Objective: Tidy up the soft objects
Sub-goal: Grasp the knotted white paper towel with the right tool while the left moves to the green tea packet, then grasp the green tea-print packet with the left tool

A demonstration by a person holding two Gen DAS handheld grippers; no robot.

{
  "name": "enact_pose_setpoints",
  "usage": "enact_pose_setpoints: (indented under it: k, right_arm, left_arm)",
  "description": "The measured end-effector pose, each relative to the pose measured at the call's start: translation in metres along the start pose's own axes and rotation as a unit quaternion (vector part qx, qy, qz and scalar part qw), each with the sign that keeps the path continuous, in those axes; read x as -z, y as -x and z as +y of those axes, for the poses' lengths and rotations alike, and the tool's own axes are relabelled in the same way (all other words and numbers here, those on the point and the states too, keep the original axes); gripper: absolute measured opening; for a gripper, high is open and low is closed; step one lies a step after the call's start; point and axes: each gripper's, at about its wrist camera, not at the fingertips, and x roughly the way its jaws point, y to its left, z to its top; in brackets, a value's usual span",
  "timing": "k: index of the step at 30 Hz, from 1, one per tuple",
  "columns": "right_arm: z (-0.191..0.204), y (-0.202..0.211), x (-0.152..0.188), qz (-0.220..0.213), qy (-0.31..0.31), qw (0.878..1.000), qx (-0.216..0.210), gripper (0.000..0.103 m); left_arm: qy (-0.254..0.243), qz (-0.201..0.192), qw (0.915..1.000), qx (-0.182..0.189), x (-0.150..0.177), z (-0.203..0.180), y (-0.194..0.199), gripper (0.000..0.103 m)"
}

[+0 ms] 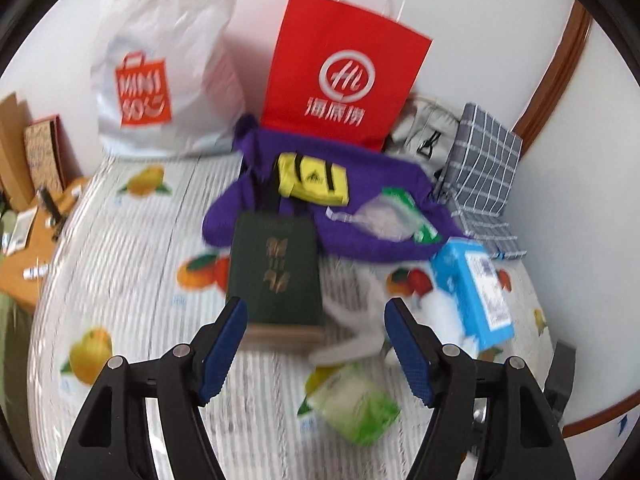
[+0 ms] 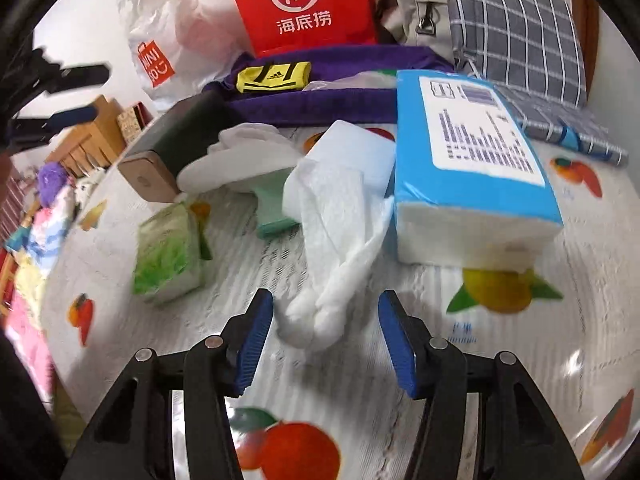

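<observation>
Two black handheld grippers with blue finger pads.
Left gripper (image 1: 316, 316) and right gripper (image 2: 326, 310): black angular arms, silver round pivot pins, ridged blue pads (image 2: 252, 344).

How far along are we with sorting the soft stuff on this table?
Barely started, it seems. Nothing looks sorted: the purple cloth lies spread with the yellow pouch on it, and the green tissue pack and blue tissue pack sit loose. In hand: nothing. The right tool is open around the white loose tissue; the left tool is open near the dark green box. All the sorting remains.
</observation>
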Motion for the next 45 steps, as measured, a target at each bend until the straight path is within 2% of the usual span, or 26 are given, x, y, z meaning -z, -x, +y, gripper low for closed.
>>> enact_pose_setpoints:
  k: [1,2,8,13,16,18,19,22,25,27,29,33,39,41,42,43,45]
  right_arm:
    - [0.001,-0.001,0.000,-0.004,0.007,1.000,0.021,0.030]
    - [0.002,-0.001,0.000,-0.006,0.014,1.000,0.026,0.027]
    - [-0.013,0.016,0.011,-0.012,-0.005,1.000,0.012,0.027]
    - [-0.029,0.037,0.030,-0.023,-0.013,0.999,0.034,0.027]
    - [-0.039,0.044,0.041,-0.024,-0.017,0.999,0.039,0.027]
    - [-0.041,0.047,0.047,-0.026,-0.011,0.998,0.049,0.027]
    - [-0.042,0.047,0.050,-0.024,-0.006,0.998,0.052,0.027]
    - [-0.045,0.045,0.058,-0.022,-0.003,0.999,0.048,0.027]
    - [-0.046,0.045,0.061,-0.028,-0.002,0.999,0.042,0.027]
    - [-0.047,0.046,0.061,-0.031,-0.005,0.999,0.037,0.027]
    - [-0.049,0.046,0.062,-0.033,-0.008,0.999,0.030,0.027]
    - [-0.048,0.047,0.065,-0.036,0.006,0.999,0.031,0.027]
    - [-0.052,0.048,0.067,-0.040,0.005,0.999,0.022,0.027]
    - [-0.052,0.048,0.068,-0.042,0.005,0.999,0.021,0.027]
    - [-0.051,0.048,0.068,-0.043,0.005,0.999,0.021,0.027]
    - [-0.051,0.048,0.068,-0.043,0.006,0.999,0.023,0.027]
    - [-0.049,0.048,0.069,-0.044,0.008,0.999,0.027,0.027]
  left_arm:
    - [0.002,0.005,1.0000,-0.005,0.007,0.001,-0.003,0.069]
    - [0.004,0.010,0.9999,-0.008,0.012,0.002,-0.005,0.069]
    - [0.007,0.042,0.9991,-0.007,0.049,-0.003,-0.021,0.069]
    - [0.014,0.072,0.9973,-0.005,0.074,-0.014,-0.041,0.069]
    - [0.033,0.080,0.9962,0.014,0.089,-0.016,-0.052,0.070]
    - [0.039,0.095,0.9946,0.011,0.095,-0.018,-0.060,0.071]
    - [0.038,0.091,0.9951,0.004,0.098,-0.021,-0.060,0.072]
    - [0.038,0.077,0.9963,0.002,0.098,-0.028,-0.057,0.080]
    - [0.060,0.095,0.9936,0.012,0.095,-0.032,-0.063,0.083]
    - [0.073,0.099,0.9924,0.005,0.093,-0.036,-0.068,0.088]
    - [0.078,0.100,0.9919,0.002,0.089,-0.041,-0.073,0.088]
    - [0.079,0.096,0.9919,-0.028,0.084,-0.051,-0.084,0.088]
    - [0.034,0.091,0.9923,-0.077,0.087,-0.070,-0.094,0.089]
    - [0.029,0.084,0.9925,-0.085,0.088,-0.071,-0.093,0.087]
    - [0.026,0.079,0.9922,-0.092,0.089,-0.070,-0.091,0.081]
    - [0.022,0.076,0.9918,-0.100,0.089,-0.070,-0.090,0.070]
    - [0.017,0.070,0.9910,-0.113,0.091,-0.067,-0.084,0.059]
